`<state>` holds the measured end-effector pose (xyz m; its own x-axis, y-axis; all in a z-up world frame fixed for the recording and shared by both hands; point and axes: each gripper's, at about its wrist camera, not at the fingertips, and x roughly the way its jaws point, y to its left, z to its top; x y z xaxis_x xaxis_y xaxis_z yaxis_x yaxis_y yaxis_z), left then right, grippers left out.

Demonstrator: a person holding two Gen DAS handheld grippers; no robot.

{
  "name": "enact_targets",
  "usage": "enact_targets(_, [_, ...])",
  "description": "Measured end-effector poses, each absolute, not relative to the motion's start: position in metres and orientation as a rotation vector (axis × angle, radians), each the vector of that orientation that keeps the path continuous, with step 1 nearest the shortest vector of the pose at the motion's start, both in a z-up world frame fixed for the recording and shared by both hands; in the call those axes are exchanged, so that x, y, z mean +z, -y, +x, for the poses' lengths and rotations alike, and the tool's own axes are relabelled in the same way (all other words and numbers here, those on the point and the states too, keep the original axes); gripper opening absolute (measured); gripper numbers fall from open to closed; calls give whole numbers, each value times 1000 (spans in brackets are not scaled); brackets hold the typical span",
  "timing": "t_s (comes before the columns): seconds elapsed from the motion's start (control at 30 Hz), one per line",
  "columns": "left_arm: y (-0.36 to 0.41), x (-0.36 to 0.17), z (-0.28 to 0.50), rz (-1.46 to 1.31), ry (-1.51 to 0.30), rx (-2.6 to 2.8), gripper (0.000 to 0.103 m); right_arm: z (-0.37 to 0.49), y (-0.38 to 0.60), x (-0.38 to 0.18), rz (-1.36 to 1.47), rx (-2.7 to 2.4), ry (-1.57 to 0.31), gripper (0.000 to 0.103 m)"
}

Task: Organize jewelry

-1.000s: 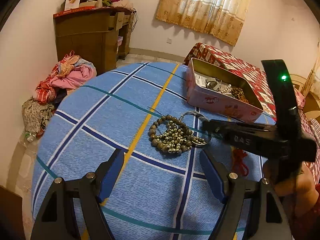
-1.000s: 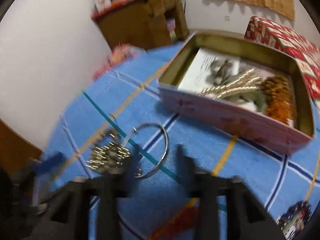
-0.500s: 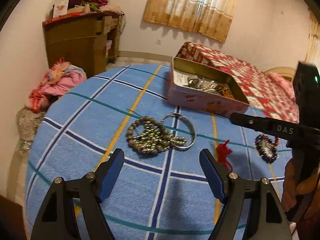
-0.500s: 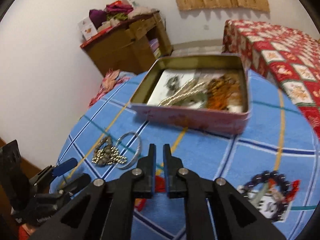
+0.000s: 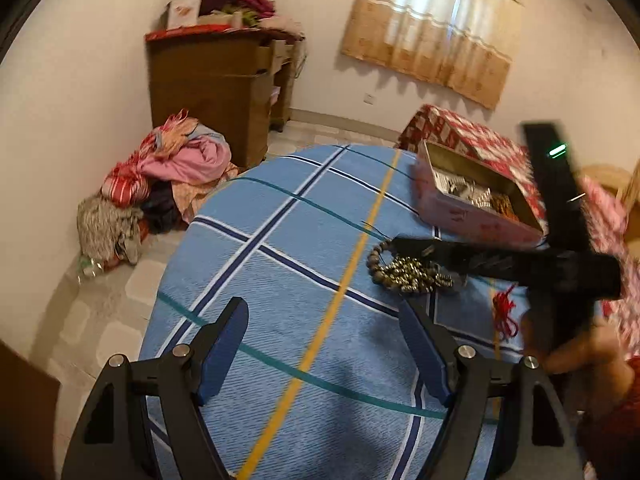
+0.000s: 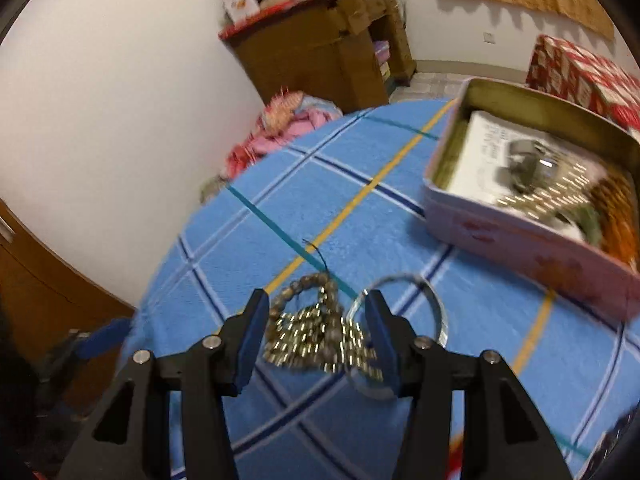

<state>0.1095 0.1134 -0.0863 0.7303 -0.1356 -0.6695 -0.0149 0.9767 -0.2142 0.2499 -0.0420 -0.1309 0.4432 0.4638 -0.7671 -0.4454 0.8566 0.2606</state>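
Note:
A pile of bead bracelets (image 6: 316,332) lies on the blue checked tablecloth (image 6: 320,208), with a silver bangle (image 6: 438,312) against its right side. My right gripper (image 6: 316,312) is open, its fingers either side of the beads. In the left wrist view the right gripper (image 5: 404,246) reaches over the beads (image 5: 404,276). My left gripper (image 5: 324,340) is open and empty, held back over the cloth. The pink tin box (image 6: 520,248) holds several jewelry pieces; it also shows in the left wrist view (image 5: 472,216).
A red tassel (image 5: 505,312) lies right of the beads. A bed with a red patterned cover (image 5: 472,132) stands behind the table. A wooden cabinet (image 5: 216,92) and a heap of clothes (image 5: 168,176) are on the floor to the left.
My right gripper has opened and come down around the bead pile from its raised, shut position. The left gripper has swung left, so the beads now sit to its right.

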Motion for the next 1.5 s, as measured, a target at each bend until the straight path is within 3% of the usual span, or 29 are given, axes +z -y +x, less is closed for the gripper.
enact_targets(0.03, [-115, -86, 109, -222, -749, -67, 78, 251, 37, -133, -23, 554, -965, 45])
enact_targets(0.07, [-116, -86, 108, -228, -746, -66, 78, 252, 29, -131, -91, 538, -954, 35])
enact_targets(0.1, [-117, -86, 108, -231, -745, -65, 78, 253, 25, -131, -122, 534, -967, 16])
enact_targets(0.17, [-117, -85, 106, -230, -741, -66, 78, 252, 33, -123, -59, 555, -950, 11])
enact_targets(0.47, [-111, -81, 103, -247, -716, -131, 78, 179, 122, -35, 284, 618, -664, 11])
enact_targets(0.9, [-39, -102, 180, -103, -826, -296, 76, 124, 176, -45, 350, 450, -619, 11])
enact_targets(0.97, [-29, -113, 195, -43, -871, -278, 55, 127, 181, -46, 350, 446, -621, 11])
enact_targets(1.03, [-33, -117, 201, -65, -883, -280, 44, 124, 184, -48, 344, 448, -620, 11])
enact_targets(1.07, [-34, -118, 203, -78, -888, -296, 31, 125, 185, -48, 343, 444, -620, 11])
enact_targets(1.17, [-39, -118, 202, -109, -883, -308, 9, 124, 191, -54, 367, 444, -619, 11])
enact_targets(1.5, [-59, -58, 138, -200, -699, -372, 9, 119, 210, -44, 411, 425, -578, 11])
